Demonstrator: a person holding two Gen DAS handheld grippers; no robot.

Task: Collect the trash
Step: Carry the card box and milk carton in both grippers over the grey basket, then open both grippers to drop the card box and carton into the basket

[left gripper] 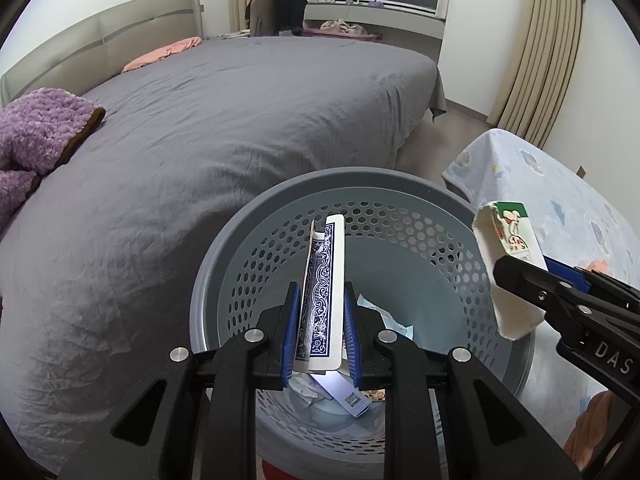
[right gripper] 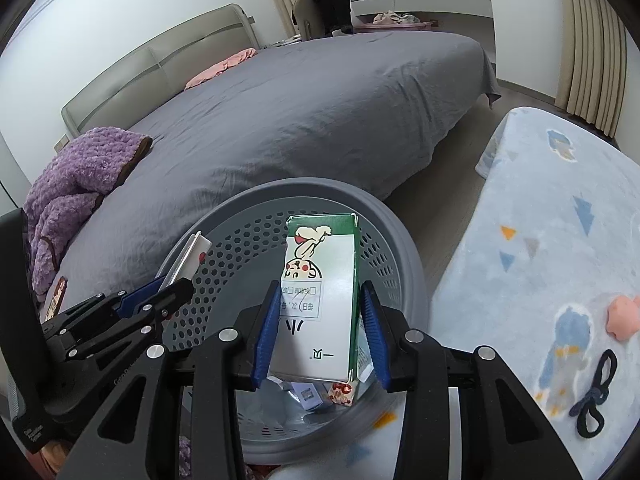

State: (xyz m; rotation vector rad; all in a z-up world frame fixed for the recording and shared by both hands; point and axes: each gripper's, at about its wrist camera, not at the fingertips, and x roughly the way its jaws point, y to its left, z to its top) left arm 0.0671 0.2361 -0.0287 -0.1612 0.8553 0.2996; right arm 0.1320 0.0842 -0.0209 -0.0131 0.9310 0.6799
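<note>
A grey perforated trash basket (left gripper: 224, 264) (right gripper: 404, 264) stands between the bed and a blanket-covered surface, with paper scraps and small packets (left gripper: 352, 400) at its bottom. My left gripper (left gripper: 320, 312) is shut on a blue-patterned playing-card box (left gripper: 322, 280) and holds it upright over the basket's mouth. It also shows at the left in the right wrist view (right gripper: 176, 280). My right gripper (right gripper: 320, 320) is shut on a white and green carton (right gripper: 320, 292) above the basket. The carton shows at the right in the left wrist view (left gripper: 508, 264).
A large bed with a grey cover (left gripper: 240, 120) lies behind the basket, with a purple fluffy garment (left gripper: 36, 136) and a pink cloth (left gripper: 164, 54). A light blue printed blanket (right gripper: 540, 240) on the right carries a black hair tie (right gripper: 596, 396) and a pink lump (right gripper: 624, 316).
</note>
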